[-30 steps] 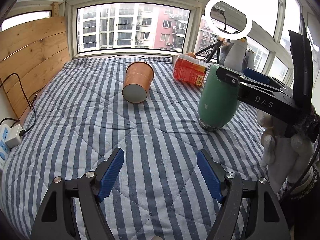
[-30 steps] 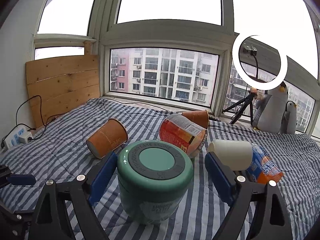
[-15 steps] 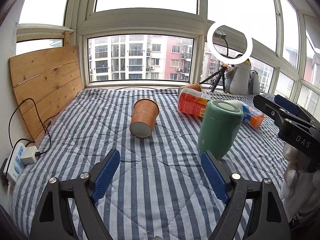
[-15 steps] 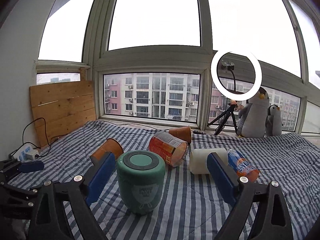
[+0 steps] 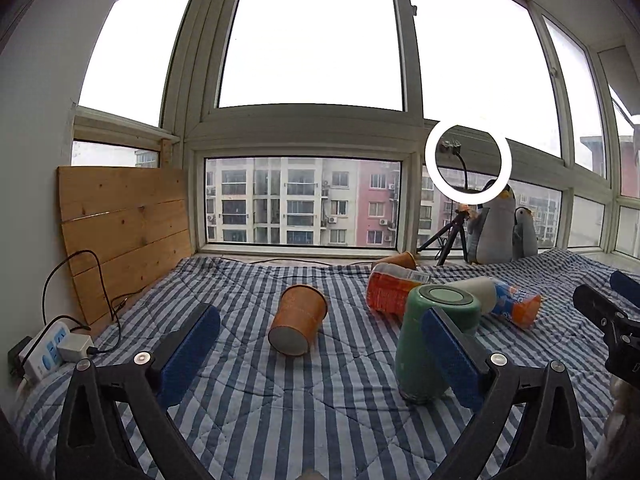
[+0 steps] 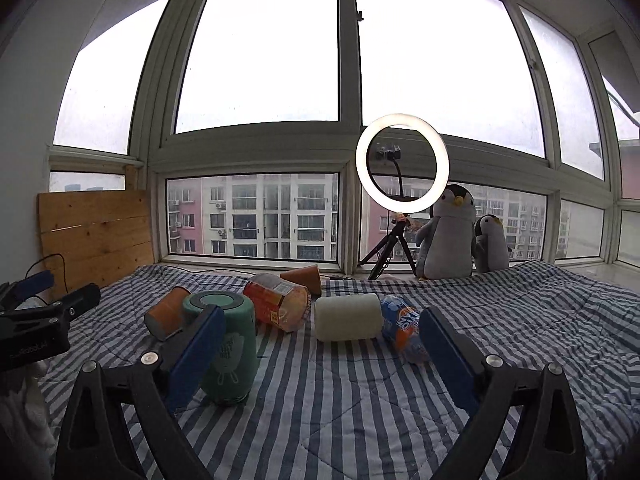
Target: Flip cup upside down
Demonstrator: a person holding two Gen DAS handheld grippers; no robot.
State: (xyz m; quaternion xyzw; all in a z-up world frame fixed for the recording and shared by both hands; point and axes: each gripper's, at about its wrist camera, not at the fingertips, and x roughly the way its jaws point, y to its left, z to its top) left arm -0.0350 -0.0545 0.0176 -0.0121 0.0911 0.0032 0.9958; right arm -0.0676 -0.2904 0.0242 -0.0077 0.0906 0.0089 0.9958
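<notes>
I see the green cup standing on the striped blanket, its flat dark-ringed end up, free of both grippers. My right gripper is spread wide and holds nothing; the cup sits just behind its left finger, off to the left of the gap. My left gripper is spread wide too, empty, with the cup behind its right finger. An orange paper cup lies on its side beyond the gap between the left gripper's fingers, apart from the green one.
</notes>
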